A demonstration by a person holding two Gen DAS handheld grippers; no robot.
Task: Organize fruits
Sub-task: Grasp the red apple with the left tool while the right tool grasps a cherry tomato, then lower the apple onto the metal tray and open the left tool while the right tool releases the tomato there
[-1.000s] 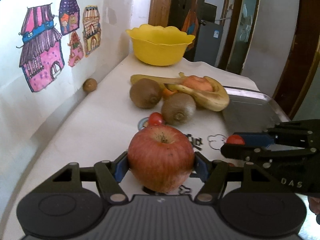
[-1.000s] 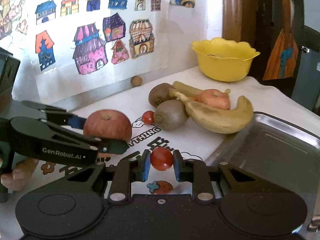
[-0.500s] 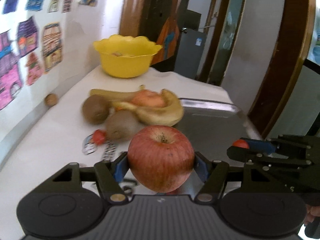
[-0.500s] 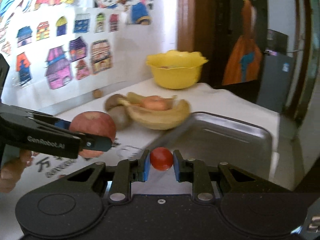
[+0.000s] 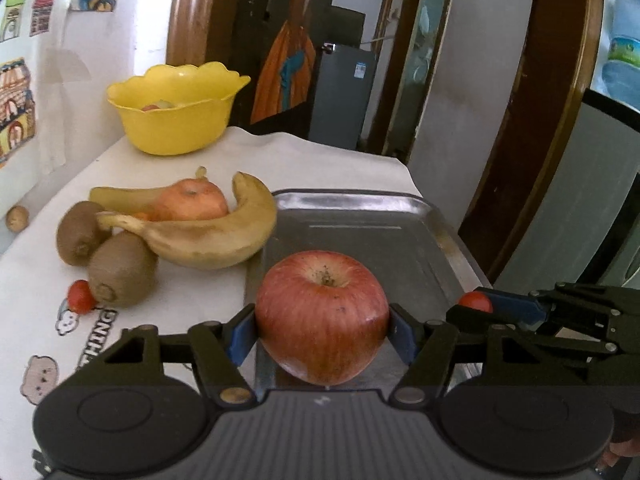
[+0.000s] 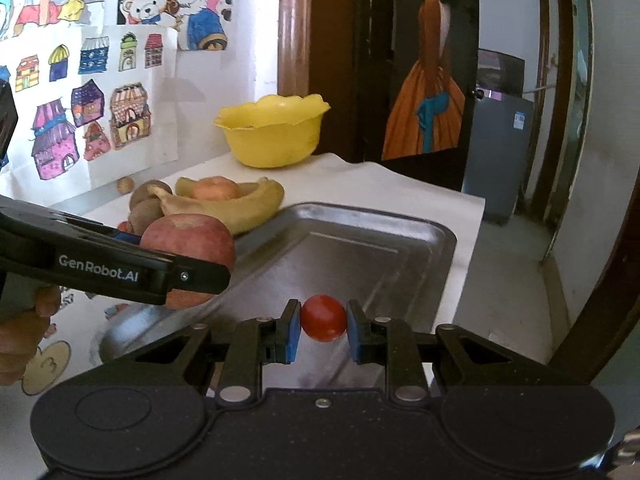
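Both fruits hang over the metal tray (image 5: pixel 400 240), so the carrying step looks nearly done: the left gripper (image 5: pixel 322 330) has its jaws clamped on the apple (image 5: pixel 322 316), the right gripper (image 6: pixel 323 330) pinches the cherry tomato (image 6: pixel 323 318). Next comes lowering and releasing.

A red apple (image 5: pixel 322 316), stem dimple up, is hanging clamped above the near edge of a steel tray (image 5: pixel 372 236). A cherry tomato (image 6: pixel 323 317) is being pinched over the same tray, to the apple's right. On the white cloth left of the tray, two bananas (image 5: pixel 212 240) are cradling an orange fruit (image 5: pixel 192 200), two brown kiwis (image 5: pixel 120 274) are sitting against them, and a second cherry tomato (image 5: pixel 80 297) is lying nearest.
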